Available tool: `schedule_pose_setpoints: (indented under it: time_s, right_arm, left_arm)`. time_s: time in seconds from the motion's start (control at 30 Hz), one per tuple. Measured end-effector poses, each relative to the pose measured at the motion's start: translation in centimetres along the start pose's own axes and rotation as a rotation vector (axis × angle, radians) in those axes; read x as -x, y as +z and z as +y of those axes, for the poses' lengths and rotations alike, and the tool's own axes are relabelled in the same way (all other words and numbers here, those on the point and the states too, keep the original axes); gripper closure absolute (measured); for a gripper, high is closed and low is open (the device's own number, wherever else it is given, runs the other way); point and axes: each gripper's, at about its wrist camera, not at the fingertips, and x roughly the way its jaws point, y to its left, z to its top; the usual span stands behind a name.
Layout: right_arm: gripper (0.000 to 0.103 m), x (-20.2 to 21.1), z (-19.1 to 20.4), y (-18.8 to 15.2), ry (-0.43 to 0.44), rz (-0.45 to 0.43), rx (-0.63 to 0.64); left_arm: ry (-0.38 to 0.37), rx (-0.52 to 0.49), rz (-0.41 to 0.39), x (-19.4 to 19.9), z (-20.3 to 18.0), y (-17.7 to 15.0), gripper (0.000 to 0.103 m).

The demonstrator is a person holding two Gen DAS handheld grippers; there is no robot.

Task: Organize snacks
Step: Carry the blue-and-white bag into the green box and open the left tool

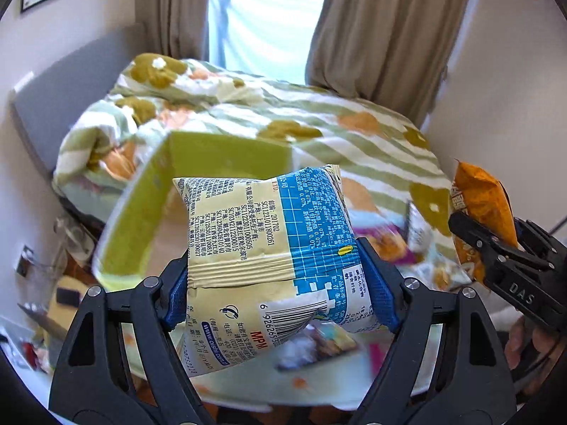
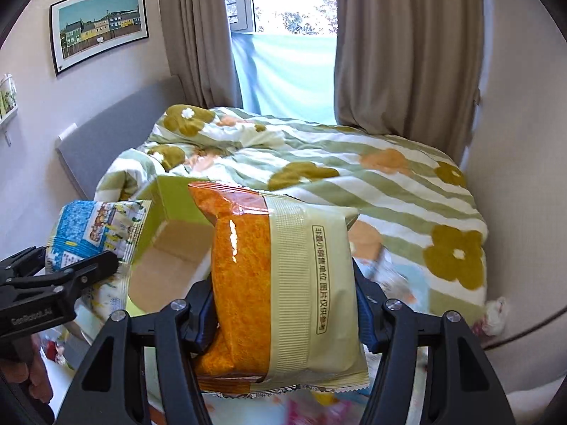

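Your left gripper (image 1: 280, 283) is clamped on a cream and blue snack bag (image 1: 269, 244): the blue pads (image 1: 377, 283) press into both of its sides and the bag bulges between them, printed back facing the camera. From the right wrist view the same bag (image 2: 94, 233) shows off to the left, pinched in the black fingers of that gripper (image 2: 76, 272), with your hand (image 2: 32, 375) low at the edge of the frame.

Your right gripper (image 2: 283, 315) is closed on an orange and pale green snack bag (image 2: 280, 283), held upright with its crimped seam toward the camera and its bottom edge hanging below the pads. In the left wrist view that orange bag (image 1: 483, 209) stands up at the right edge, gripped in the black fingers (image 1: 496, 251).

Both bags are held up off the surface, over a green cardboard box (image 2: 170, 248) that sits open beyond them with its brown inside showing. More snack packets (image 1: 386, 244) lie blurred on the table (image 1: 248, 386) below and to the right. Behind everything is a bed with a green striped flowered quilt (image 2: 354, 163), beige curtains (image 2: 407, 46) around a bright window, and a framed picture (image 2: 99, 24) on the left wall.
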Motion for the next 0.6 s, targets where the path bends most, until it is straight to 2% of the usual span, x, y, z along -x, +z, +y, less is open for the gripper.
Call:
schedule_pose_setpoints:
  time_s: [0.13,0.37,0.5,0.6]
  right_arm:
    - [0.045,-3.3,4.1,3.1,0.048,0.003,-0.013]
    - [0.045,-10.4,10.6,6.6,0.013,0.057,-0.011]
    - [0.045,-14.3,11.5,7.2,-0.021,0.107,-0.047]
    - [0.045,-16.5,11.5,7.0,-0.041,0.149,-0.079]
  left_arm:
    - [0.015,-0.030,0.006,-2.5,4.4,4.4,0.025]
    - [-0.005,-0.101,0.099,-11.3,10.2,10.1,0.024]
    - [-0.027,-0.150,0.157,-16.6,11.6,11.1,0.023]
    - [-0.021,-0.187,0.190,-20.1,11.9,11.1,0.015]
